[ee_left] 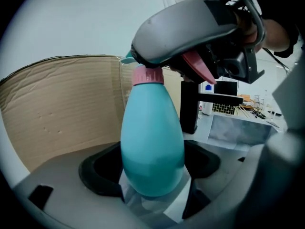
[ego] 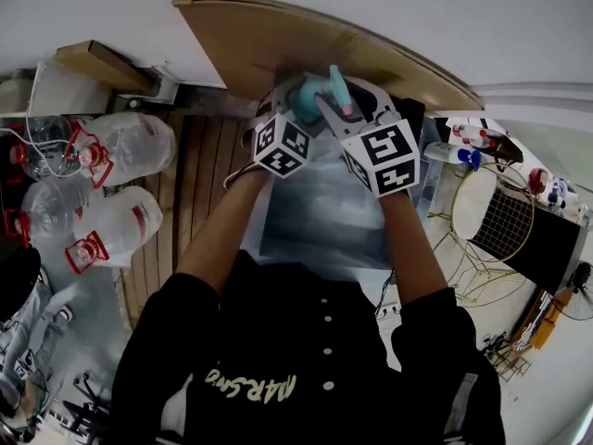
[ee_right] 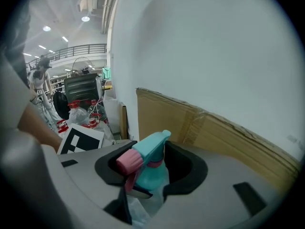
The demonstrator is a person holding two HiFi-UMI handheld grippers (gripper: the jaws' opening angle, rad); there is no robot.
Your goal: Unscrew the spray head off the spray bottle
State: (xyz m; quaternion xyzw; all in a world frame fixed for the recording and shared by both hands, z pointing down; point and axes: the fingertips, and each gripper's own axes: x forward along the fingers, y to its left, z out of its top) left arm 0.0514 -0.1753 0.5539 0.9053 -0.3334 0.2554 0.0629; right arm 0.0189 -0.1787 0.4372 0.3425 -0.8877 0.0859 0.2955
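A turquoise spray bottle [ee_left: 152,142] with a pink collar [ee_left: 147,75] stands upright between the black pads of my left gripper [ee_left: 152,178], which is shut on its belly. From above, my right gripper [ee_right: 145,173] reaches over the top. Its pads close on the turquoise spray head [ee_right: 153,149], whose pink nozzle [ee_right: 127,161] points left in the right gripper view. The pink trigger [ee_left: 198,66] hangs under the right gripper's grey shell. In the head view both grippers meet at the bottle [ego: 311,91], the left gripper [ego: 298,100] beside the right gripper [ego: 350,105].
A large cardboard sheet [ego: 306,44] leans on the white wall just behind the bottle. A grey mat [ego: 320,211] lies under my arms. Big water jugs [ego: 120,146] sit at the left on the floor. At the right stand a round wire table [ego: 496,216] and small bottles [ego: 463,151].
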